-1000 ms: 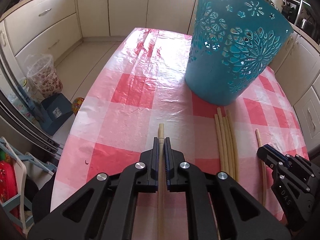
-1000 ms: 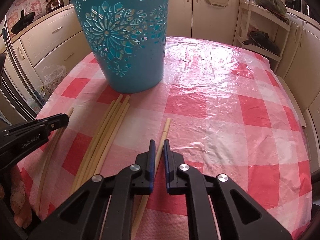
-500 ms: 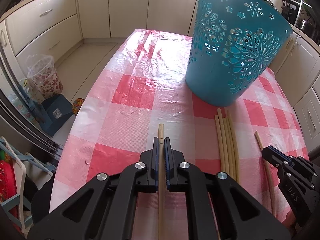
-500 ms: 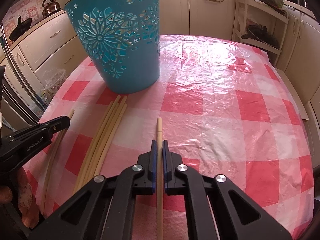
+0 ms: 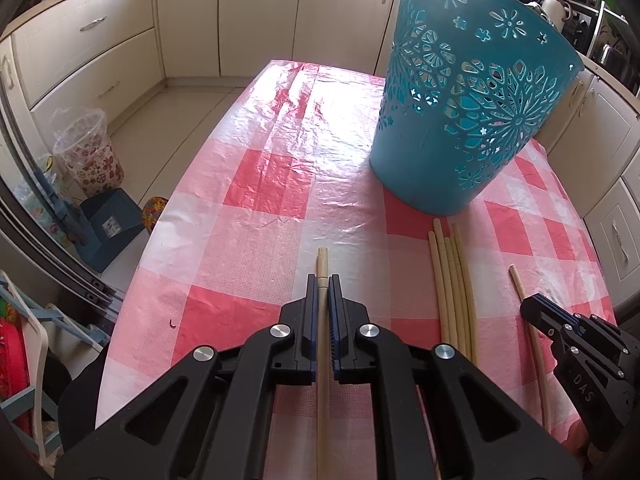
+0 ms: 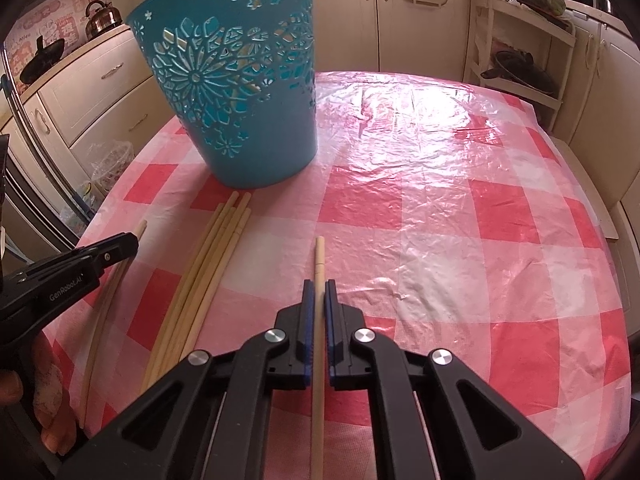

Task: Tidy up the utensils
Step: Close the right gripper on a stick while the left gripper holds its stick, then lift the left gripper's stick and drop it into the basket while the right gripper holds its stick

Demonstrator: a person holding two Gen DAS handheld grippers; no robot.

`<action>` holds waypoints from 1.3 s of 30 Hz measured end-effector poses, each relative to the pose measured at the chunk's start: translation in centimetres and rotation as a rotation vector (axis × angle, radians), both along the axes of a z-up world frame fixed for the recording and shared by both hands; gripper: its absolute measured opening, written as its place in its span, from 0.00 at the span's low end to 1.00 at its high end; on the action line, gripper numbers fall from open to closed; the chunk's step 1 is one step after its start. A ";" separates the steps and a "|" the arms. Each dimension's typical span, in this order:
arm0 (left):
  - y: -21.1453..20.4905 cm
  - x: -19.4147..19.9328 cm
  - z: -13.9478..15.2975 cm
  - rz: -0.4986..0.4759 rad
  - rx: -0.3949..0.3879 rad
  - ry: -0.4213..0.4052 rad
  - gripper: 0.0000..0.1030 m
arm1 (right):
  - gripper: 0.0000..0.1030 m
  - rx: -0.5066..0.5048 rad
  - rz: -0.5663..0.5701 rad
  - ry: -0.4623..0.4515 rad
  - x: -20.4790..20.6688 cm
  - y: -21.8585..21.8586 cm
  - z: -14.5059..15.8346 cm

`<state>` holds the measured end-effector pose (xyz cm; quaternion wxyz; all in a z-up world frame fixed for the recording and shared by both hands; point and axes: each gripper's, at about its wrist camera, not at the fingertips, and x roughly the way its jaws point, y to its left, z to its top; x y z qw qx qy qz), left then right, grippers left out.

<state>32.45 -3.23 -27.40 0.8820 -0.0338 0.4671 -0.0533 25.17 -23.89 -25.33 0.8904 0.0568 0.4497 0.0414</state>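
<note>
A pale wooden chopstick (image 5: 322, 312) runs straight down the middle of the left gripper (image 5: 323, 292), its blunt tip poking out a little past the fingertips and its shaft passing back under the black linkage toward the camera. The jaws are drawn in to a narrow slit and the blue pads clamp that stick on both sides. The right gripper (image 6: 319, 296) is in the same pose with a second chopstick (image 6: 319, 320), pinched between its pads, the tip reaching out ahead over the cloth. Between the two grippers lies a loose bundle of chopsticks (image 6: 204, 276), side by side on the table, their far ends just short of the foot of a teal plastic basket (image 6: 240, 92) with cut-out flower patterns, which stands upright on the table. Whether either held stick is lifted clear of the cloth or lies on it is hard to judge from these angles. The table wears a glossy red, pink and white checked tablecloth (image 6: 440, 240), wrinkled and glaring where light hits it. Cream kitchen cabinets (image 5: 120, 52) ring the room, a kettle (image 6: 102, 20) sits on the counter, and fingers of the person's hand (image 6: 44, 404) show low at the left edge of the right view.
</note>
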 end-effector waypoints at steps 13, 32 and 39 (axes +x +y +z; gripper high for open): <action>4.6 0.2 -0.3 0.025 -0.335 0.052 0.05 | 0.06 0.147 -0.027 -0.012 -0.4 -2.3 -0.1; 4.1 -2.5 9.8 -0.121 -0.405 -0.146 0.05 | 0.06 0.174 -0.021 0.004 -0.1 -2.5 -0.2; 2.7 -3.0 12.8 -0.178 -0.401 -0.190 0.05 | 0.06 0.176 -0.020 0.002 -0.2 -2.6 -0.2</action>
